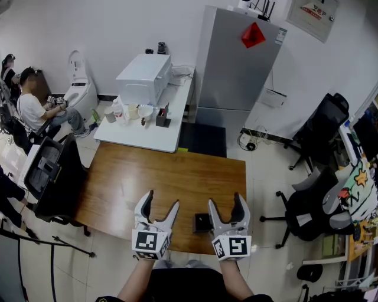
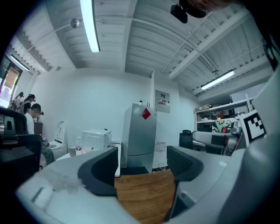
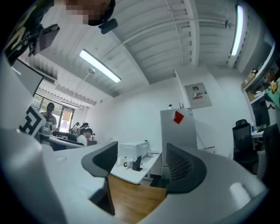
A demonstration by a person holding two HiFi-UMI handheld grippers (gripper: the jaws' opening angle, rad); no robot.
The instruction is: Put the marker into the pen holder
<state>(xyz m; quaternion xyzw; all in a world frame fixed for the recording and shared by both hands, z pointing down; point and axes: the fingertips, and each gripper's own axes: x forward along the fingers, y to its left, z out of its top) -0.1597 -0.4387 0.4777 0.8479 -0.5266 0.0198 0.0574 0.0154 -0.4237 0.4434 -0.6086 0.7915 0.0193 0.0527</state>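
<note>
Pen holder (image 1: 202,222) beside right gripper (image 1: 225,204) jaws

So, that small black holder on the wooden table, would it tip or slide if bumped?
The black holder looks squat and boxy, so it probably slides rather than tips. It seems small, likely light; on the smooth wooden table a nudge may shift it.

No legible wording: wall notice (image 1: 313,15) and red diamond sticker (image 1: 253,35) on the refrigerator (image 1: 236,76), far ahead of the right gripper (image 1: 225,202), too small.
</note>
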